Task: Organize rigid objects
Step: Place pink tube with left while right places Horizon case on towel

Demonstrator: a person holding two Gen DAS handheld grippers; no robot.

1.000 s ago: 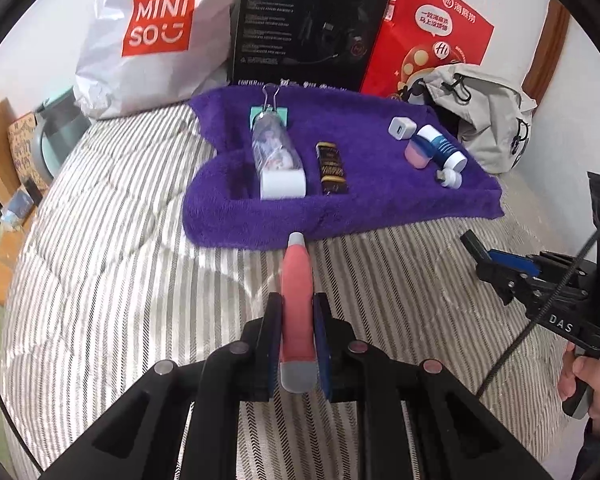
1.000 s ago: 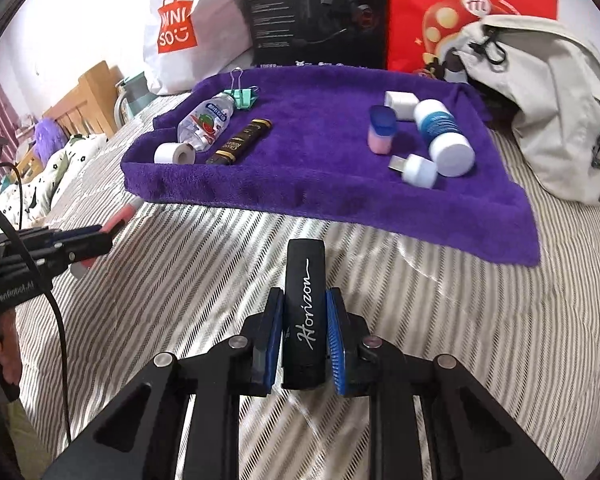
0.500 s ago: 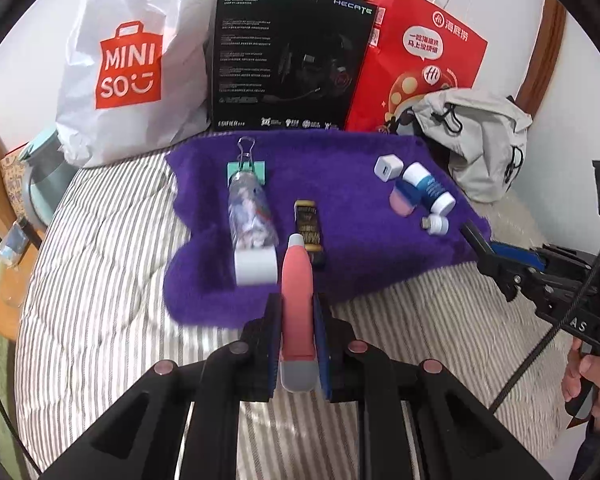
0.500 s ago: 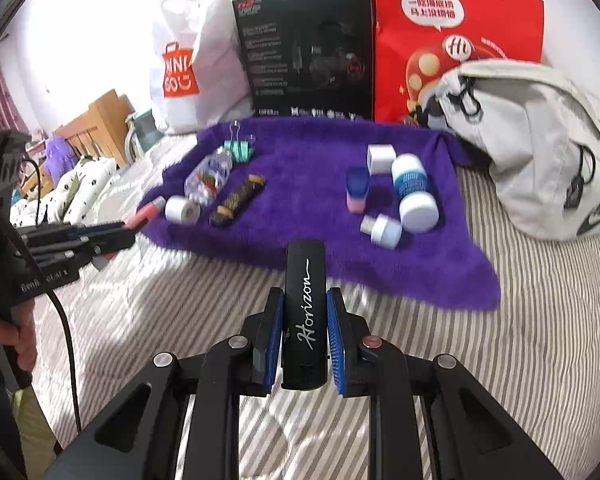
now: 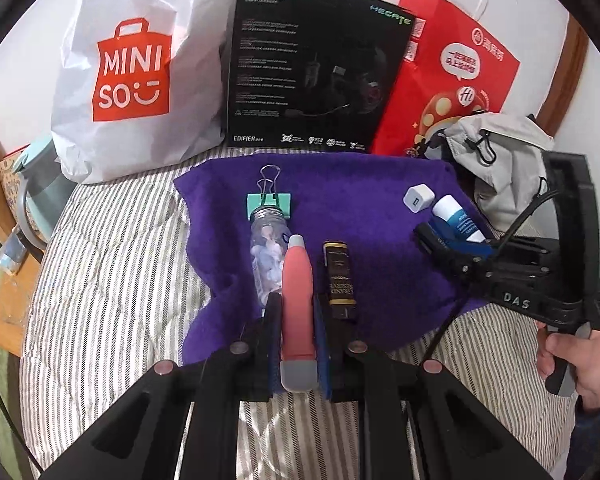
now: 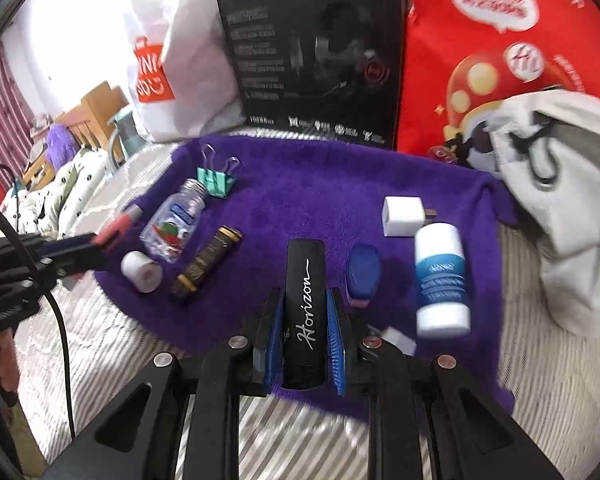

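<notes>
My left gripper (image 5: 298, 312) is shut on a coral-pink pen-shaped tube (image 5: 297, 280) and holds it over the front edge of the purple towel (image 5: 372, 216), between a clear bottle (image 5: 266, 252) and a dark brown tube (image 5: 339, 272). My right gripper (image 6: 305, 320) is shut on a black "Horizon" case (image 6: 305, 304) over the towel (image 6: 312, 192), left of a blue-capped pink item (image 6: 363, 276) and a blue-white bottle (image 6: 442, 276). A white charger (image 6: 402, 216), green binder clip (image 6: 216, 180) and white roll (image 6: 140, 272) also lie on the towel.
The towel lies on a striped bed cover (image 5: 112, 272). Behind it stand a white Miniso bag (image 5: 136, 72), a black box (image 5: 316, 68) and a red paper bag (image 5: 456, 76). A grey backpack (image 5: 500, 160) sits at the right. A wooden bedside and teal kettle (image 5: 36, 192) are at the left.
Both grippers have moved forward from over the striped cover to over the towel, each still holding its object. The right gripper now shows close in the left view, near the blue-white bottle.
</notes>
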